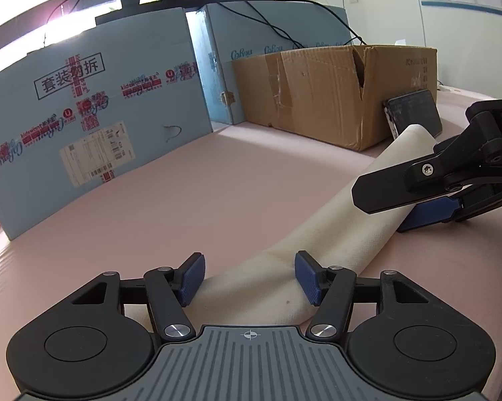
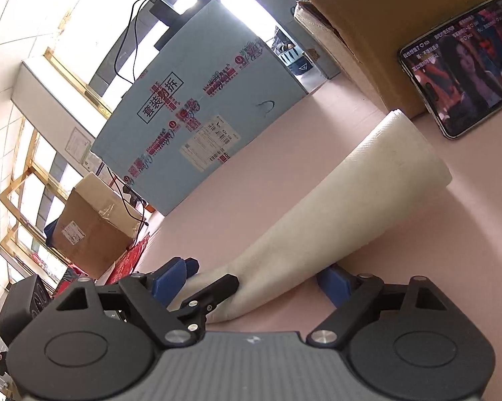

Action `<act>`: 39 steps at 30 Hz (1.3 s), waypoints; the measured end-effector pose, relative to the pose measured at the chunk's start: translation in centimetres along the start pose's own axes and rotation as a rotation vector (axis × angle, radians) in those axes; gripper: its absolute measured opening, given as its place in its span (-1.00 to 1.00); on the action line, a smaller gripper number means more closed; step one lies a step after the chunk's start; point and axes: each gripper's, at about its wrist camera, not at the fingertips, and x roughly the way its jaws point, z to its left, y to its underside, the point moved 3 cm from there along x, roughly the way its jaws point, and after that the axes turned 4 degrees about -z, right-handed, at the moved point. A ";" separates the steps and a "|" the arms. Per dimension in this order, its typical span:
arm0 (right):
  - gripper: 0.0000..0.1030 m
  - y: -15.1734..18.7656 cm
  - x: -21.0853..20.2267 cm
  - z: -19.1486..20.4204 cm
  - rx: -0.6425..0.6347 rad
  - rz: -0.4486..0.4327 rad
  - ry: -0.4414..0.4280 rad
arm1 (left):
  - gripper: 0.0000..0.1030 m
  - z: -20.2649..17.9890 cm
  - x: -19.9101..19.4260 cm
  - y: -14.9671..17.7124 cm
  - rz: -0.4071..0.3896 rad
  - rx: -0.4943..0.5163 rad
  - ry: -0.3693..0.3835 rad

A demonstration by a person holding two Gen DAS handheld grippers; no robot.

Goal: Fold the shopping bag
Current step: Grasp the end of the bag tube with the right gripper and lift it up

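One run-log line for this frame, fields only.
bag: white shopping bag folded into long strip on pink table | left gripper: open, straddling near end | right gripper: open, astride strip

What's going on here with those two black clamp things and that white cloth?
A person is folding a white shopping bag with a handheld gripper in each hand. The bag lies as a long folded strip on the pink table. Both the left gripper and the right gripper straddle the strip with jaws open, not pinching it. A phone leans against a cardboard box behind.
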 end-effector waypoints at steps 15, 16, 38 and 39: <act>-0.37 1.4 1.9 2.9 -0.346 -0.129 0.262 | 0.16 0.2 0.0 -0.2 0.000 0.004 -0.003; -0.37 1.5 1.8 3.1 -0.368 -0.136 0.268 | 0.16 0.2 0.0 -0.3 0.000 0.002 -0.002; -0.70 5.5 3.7 7.8 -1.149 -0.082 0.399 | 0.35 1.1 0.1 -0.4 0.008 -0.067 0.039; -0.70 6.0 3.9 7.8 -1.191 -0.079 0.413 | 0.42 1.4 0.0 -0.4 0.009 -0.085 0.047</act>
